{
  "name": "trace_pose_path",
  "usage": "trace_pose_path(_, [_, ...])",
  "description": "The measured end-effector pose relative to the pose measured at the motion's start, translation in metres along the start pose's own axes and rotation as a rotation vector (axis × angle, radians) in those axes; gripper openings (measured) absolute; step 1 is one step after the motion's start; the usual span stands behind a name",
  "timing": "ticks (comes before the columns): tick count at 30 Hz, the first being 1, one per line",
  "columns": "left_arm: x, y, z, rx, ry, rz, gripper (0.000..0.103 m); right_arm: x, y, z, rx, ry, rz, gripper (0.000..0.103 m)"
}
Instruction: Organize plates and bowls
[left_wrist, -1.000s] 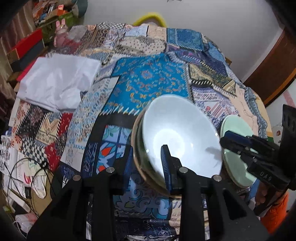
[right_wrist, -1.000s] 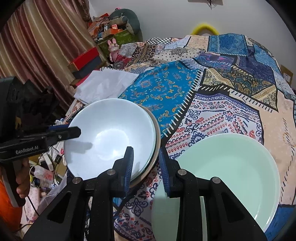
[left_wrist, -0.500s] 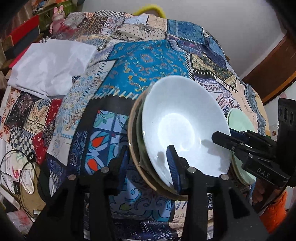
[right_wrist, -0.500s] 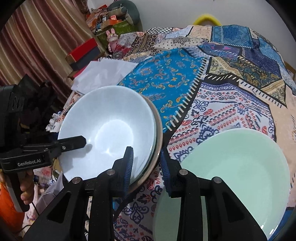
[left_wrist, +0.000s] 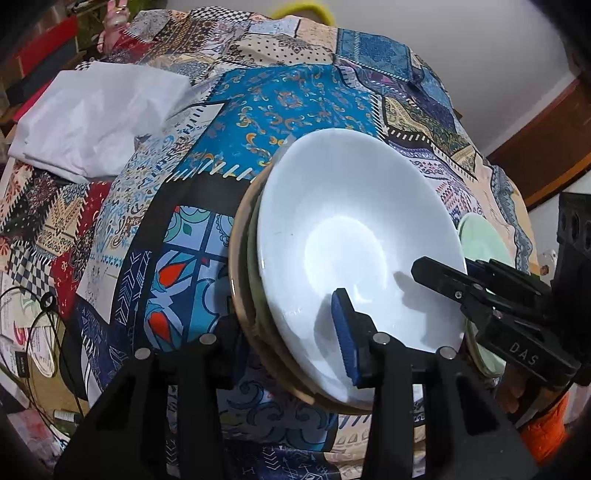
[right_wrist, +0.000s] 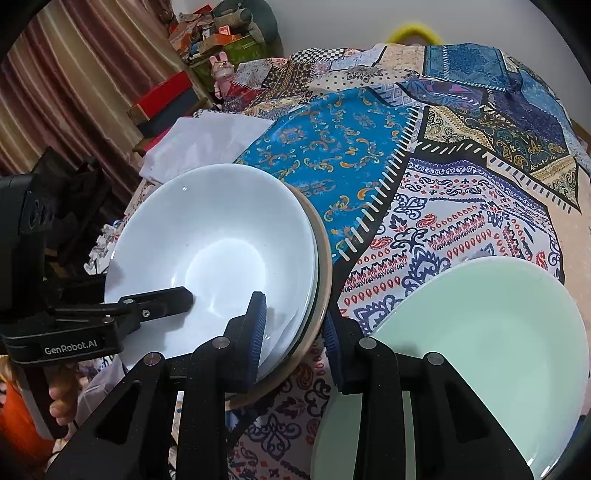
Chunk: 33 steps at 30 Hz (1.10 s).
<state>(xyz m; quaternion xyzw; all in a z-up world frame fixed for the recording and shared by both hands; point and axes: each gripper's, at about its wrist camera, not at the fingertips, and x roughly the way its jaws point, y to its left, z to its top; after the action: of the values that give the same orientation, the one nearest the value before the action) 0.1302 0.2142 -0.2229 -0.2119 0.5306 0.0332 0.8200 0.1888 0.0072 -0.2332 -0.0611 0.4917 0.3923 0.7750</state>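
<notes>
Stack of dishes sits on the patchwork cloth (right_wrist: 332, 155), with a white bowl (left_wrist: 354, 236) on top, a thin greenish plate under it and a tan plate (right_wrist: 325, 258) at the bottom. The left gripper (left_wrist: 291, 339) straddles the near rim of that stack, one blue pad inside the bowl and the other finger outside and mostly hidden, so I can't tell if it's actually pinching or slightly loose. The right gripper (right_wrist: 293, 332) has the stack's other edge between its pads (right_wrist: 258, 325), jaws narrow and apparently clamped on it. Just right of the right gripper is a mint green plate (right_wrist: 480, 339), flat on the cloth. White folded fabric (left_wrist: 96, 114) lies well beyond the left gripper, off to its left.
</notes>
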Motion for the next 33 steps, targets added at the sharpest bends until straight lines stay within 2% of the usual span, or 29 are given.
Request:
trace_pose_path(17, [-0.021,-0.021,0.008,0.024,-0.043,0.042,0.041,-0.019,-0.005,0.002,0.031,-0.062,0.022,0.027])
trace_pose_path(33, [-0.039,-0.094,0.014,0.135,-0.085,-0.01,0.041,-0.085,-0.038,-0.007,0.072,-0.169,-0.03,0.027])
